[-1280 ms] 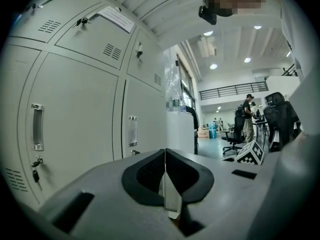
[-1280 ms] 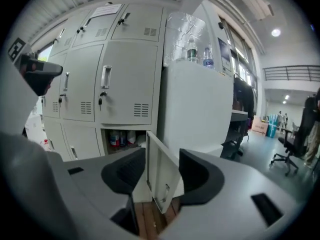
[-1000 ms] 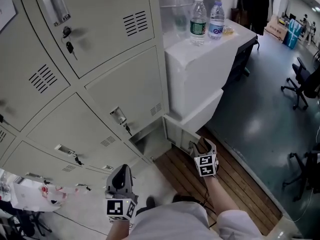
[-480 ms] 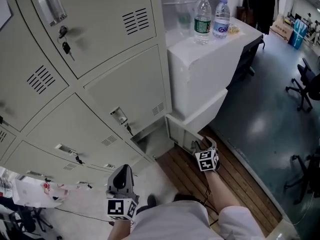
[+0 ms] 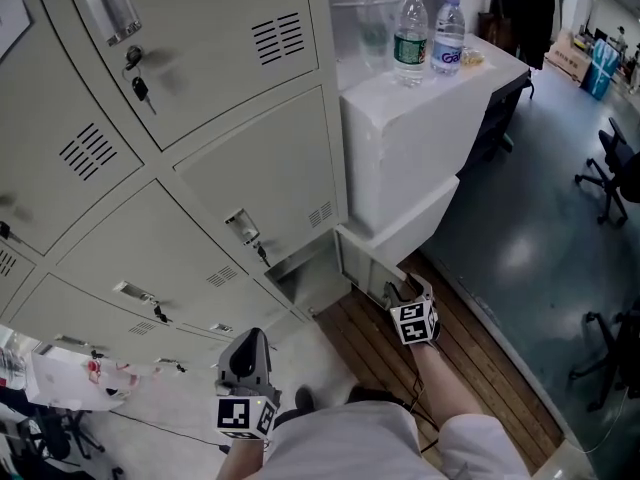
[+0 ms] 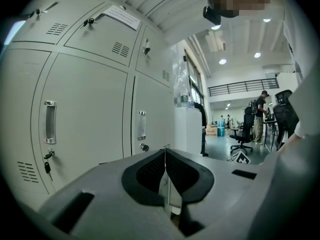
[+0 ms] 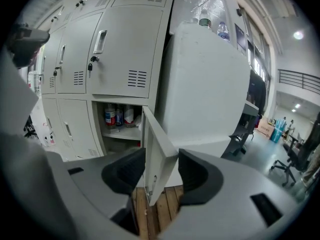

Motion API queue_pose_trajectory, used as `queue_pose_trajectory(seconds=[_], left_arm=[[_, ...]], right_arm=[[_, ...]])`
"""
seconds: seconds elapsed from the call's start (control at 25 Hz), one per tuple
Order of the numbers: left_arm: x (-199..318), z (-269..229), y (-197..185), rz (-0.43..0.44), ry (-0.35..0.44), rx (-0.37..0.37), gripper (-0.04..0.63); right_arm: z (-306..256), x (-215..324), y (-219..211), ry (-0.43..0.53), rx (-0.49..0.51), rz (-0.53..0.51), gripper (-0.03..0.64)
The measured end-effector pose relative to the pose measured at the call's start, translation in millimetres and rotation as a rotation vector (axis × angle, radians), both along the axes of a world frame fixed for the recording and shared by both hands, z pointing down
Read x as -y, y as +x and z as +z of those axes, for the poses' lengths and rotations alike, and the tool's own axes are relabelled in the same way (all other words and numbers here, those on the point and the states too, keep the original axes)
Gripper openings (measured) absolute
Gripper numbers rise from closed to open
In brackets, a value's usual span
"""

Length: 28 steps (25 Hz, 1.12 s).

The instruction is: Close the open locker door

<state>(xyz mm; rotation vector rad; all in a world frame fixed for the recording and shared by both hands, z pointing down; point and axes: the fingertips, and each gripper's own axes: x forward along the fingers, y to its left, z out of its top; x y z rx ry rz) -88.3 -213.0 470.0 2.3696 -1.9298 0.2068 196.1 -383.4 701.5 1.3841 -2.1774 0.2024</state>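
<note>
Right now my right tongs [image 7: 160, 171] are sitting wide open with the open locker door [image 7: 156, 151] standing its upright free edge between them, low centre of frame, while my left tongs [image 6: 166, 171] are hanging shut on nothing, well apart from it.

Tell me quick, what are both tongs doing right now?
Left tongs: shut, holding nothing.
Right tongs: open, with the edge of the open locker door between them.
</note>
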Motion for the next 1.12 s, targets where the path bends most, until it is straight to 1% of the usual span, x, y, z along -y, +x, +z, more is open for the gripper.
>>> queue_pose_trajectory(seconds=[0.52, 0.8, 0.92, 1.12], left_arm=[[-28, 4, -18, -0.045, -0.01, -0.012, 0.011], [-43, 10, -29, -0.066, -0.018, -0.022, 0.011], [-46, 9, -31, -0.066, -0.012, -0.01, 0.011], [-48, 5, -42, -0.074, 0.001, 0.008, 0.011]], right_arm=[[-7, -32, -42, 0.003, 0.04, -0.064, 0.193], [-5, -52, -77, -0.025, 0.059, -0.11, 0.193], [-5, -59, -92, -0.037, 0.074, -0.127, 0.193], [-5, -62, -119, -0.016, 0.074, -0.175, 0.193]])
